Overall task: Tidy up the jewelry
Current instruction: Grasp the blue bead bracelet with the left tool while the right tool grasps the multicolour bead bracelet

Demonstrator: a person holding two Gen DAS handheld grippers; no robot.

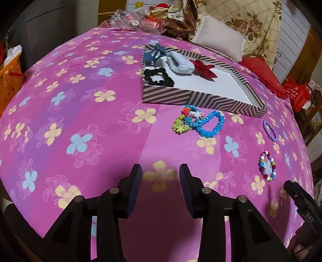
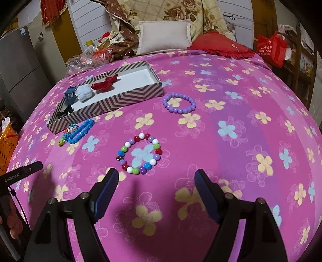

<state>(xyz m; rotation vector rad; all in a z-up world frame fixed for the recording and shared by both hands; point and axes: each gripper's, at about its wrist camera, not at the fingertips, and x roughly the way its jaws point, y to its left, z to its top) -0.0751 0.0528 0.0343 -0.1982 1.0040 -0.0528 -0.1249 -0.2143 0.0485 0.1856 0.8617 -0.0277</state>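
A striped shallow box (image 1: 193, 98) (image 2: 120, 98) lies on the pink flowered bedspread. It holds a black scrunchie (image 1: 159, 77), a blue clip (image 1: 155, 53), a pale blue scrunchie (image 1: 180, 63) (image 2: 85, 92) and a red bow (image 1: 204, 68) (image 2: 104, 83). In front of the box lie a blue bead bracelet (image 1: 211, 125) (image 2: 81, 131) and a small multicolour bracelet (image 1: 184, 121). A purple bracelet (image 1: 270, 131) (image 2: 179, 102) and a mixed-colour bead bracelet (image 1: 267, 166) (image 2: 139, 153) lie apart. My left gripper (image 1: 160, 171) is open and empty. My right gripper (image 2: 156, 177) is open, just short of the mixed-colour bracelet.
Pillows (image 2: 165, 36), a red cushion (image 2: 221, 45) and folded blankets (image 2: 181, 12) lie at the bed's head. An orange basket (image 1: 10, 74) stands off the left edge. A red bag (image 2: 271, 48) stands at the right. The bedspread (image 2: 241, 125) stretches wide to the right.
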